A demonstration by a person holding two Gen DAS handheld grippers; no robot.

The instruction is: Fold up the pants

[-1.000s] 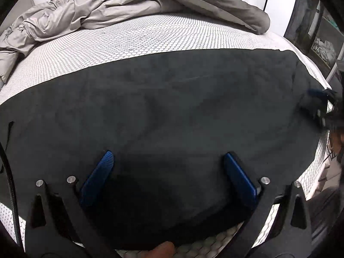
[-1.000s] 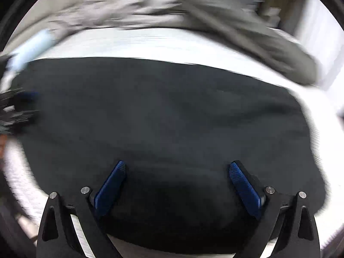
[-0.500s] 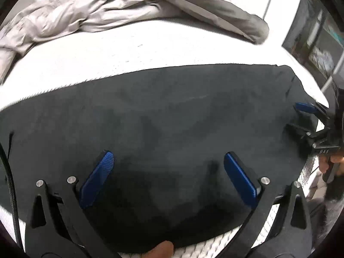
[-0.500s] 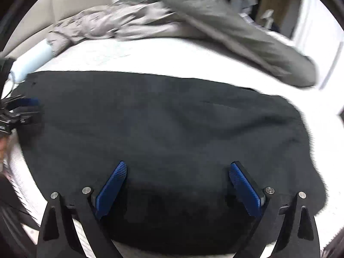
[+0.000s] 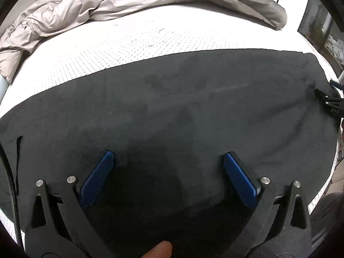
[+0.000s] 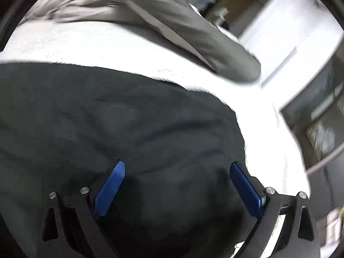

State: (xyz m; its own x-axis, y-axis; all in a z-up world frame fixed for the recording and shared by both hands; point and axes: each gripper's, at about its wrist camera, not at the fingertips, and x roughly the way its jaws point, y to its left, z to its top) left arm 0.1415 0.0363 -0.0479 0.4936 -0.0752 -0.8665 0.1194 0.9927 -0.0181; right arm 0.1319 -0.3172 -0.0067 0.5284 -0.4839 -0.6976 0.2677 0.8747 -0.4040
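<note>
The black pants (image 5: 182,107) lie spread flat across the white bed and fill the lower half of both views (image 6: 129,133). My left gripper (image 5: 167,159) is open and empty, its blue pads just above the near edge of the fabric. My right gripper (image 6: 177,167) is open and empty over the right end of the pants. The right gripper also shows at the right edge of the left wrist view (image 5: 330,103), by the pants' end.
A rumpled grey duvet (image 5: 107,2) lies along the far side of the white mattress (image 5: 129,45). The duvet also shows in the right wrist view (image 6: 172,23). Dark shelving (image 5: 322,28) stands to the right of the bed. A bare thumb tip (image 5: 159,250) shows at the bottom.
The right wrist view has swung to the right and tilted, now blurred, and the left gripper is gone from it. The left gripper has stayed over the near edge. Both stay open.
</note>
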